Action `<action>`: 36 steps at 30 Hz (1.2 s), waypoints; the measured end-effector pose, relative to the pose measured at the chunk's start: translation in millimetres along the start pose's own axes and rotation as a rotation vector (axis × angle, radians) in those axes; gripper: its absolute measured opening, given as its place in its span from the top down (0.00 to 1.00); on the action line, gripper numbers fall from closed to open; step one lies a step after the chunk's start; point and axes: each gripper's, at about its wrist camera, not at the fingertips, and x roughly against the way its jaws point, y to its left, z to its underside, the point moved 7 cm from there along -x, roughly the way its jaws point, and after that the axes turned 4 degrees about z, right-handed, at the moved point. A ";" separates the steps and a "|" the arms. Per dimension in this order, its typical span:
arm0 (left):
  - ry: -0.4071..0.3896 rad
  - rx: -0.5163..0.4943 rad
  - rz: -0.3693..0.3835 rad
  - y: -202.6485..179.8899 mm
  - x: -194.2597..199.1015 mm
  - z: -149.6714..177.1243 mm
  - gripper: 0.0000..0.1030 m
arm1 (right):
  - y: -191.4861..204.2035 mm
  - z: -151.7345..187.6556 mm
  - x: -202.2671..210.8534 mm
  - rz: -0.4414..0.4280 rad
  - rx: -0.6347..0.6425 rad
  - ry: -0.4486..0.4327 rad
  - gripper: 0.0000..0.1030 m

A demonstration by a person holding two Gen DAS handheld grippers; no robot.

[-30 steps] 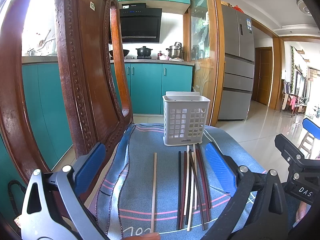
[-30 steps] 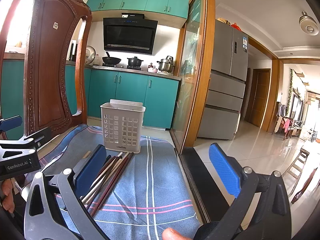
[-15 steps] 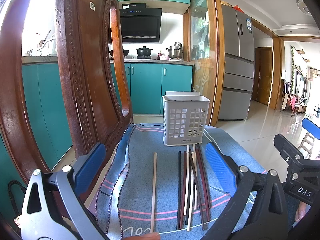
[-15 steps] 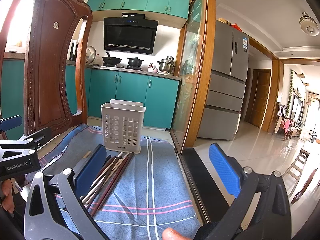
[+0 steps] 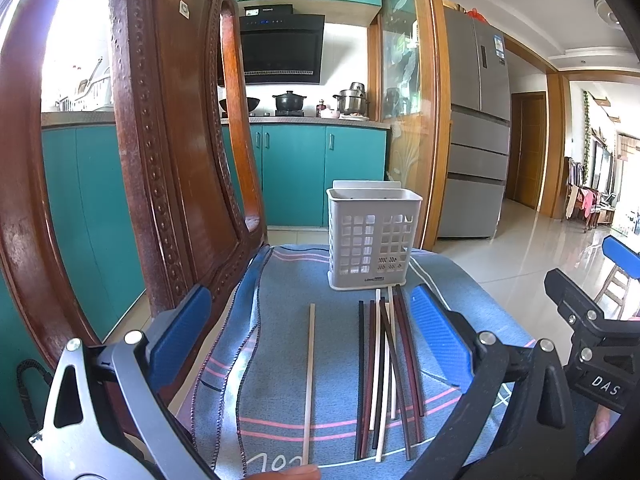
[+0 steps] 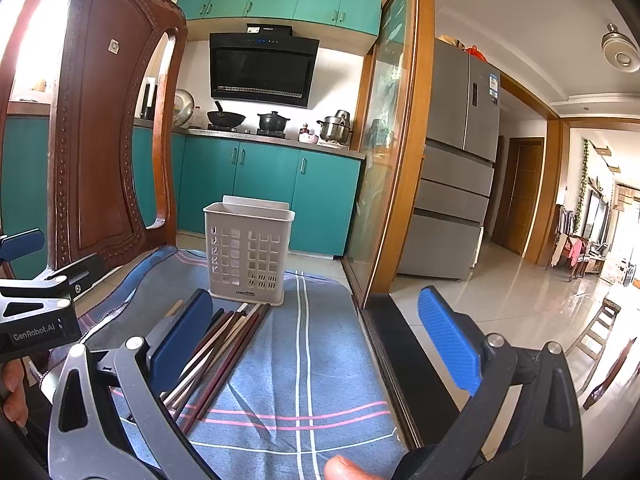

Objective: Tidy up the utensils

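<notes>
Nothing has shifted since a second ago. Left wrist view: your left gripper [image 5: 310,334] gapes empty over chopsticks [image 5: 384,364] lying just before the basket [image 5: 374,236]. Right wrist view: your right gripper [image 6: 316,332] gapes empty, chopsticks [image 6: 218,354] leftward before that basket [image 6: 248,252].

Barely a flicker over the last second: seen from the left wrist camera, the right gripper [image 5: 600,344], off to the right of the white utensil basket [image 5: 374,236], has edged a touch lower and leftward. No other shift shows.
</notes>
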 end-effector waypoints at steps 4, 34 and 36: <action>0.004 -0.001 -0.002 0.9 -1.9 -0.7 0.03 | 0.1 1.4 -4.3 0.002 0.002 0.013 0.03; 0.321 -0.082 -0.139 8.4 -53.3 46.1 0.03 | -9.2 33.5 -94.0 0.094 0.148 0.352 0.03; 0.352 -0.060 -0.128 8.5 -56.2 51.7 0.03 | -6.0 44.9 -116.8 0.044 0.106 0.464 0.03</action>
